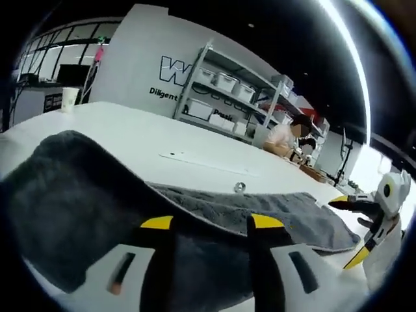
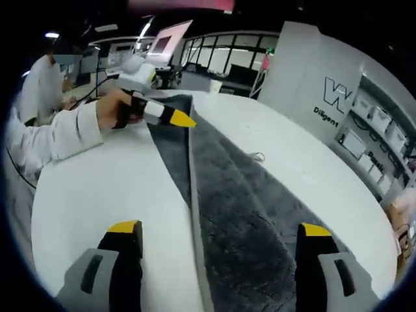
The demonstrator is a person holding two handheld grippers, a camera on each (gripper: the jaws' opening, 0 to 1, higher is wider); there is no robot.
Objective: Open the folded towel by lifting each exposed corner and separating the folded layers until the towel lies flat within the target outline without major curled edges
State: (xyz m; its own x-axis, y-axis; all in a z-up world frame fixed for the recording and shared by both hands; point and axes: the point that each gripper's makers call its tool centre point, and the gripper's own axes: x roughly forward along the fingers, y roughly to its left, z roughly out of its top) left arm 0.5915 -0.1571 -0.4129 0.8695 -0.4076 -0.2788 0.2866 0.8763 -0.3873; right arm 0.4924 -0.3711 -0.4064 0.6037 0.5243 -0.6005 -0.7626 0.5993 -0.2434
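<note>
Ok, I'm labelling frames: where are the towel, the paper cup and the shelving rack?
towel (image 2: pixel 247 221): right gripper view, flat middle.
paper cup (image 1: pixel 69 99): left gripper view, side wall.
shelving rack (image 1: pixel 224 97): left gripper view, middle shelf.

Dark grey towel (image 2: pixel 240 214) on white table, partly unfolded, long strip; one end raised, draping.

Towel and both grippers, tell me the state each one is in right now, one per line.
Grey towel: lying on the white table, one end lifted and draped over the left gripper's jaws, still partly folded.
Left gripper: jaws under the raised towel layer; whether it grips cannot be told.
Right gripper: open, jaws wide apart above the towel, holding nothing.
</note>
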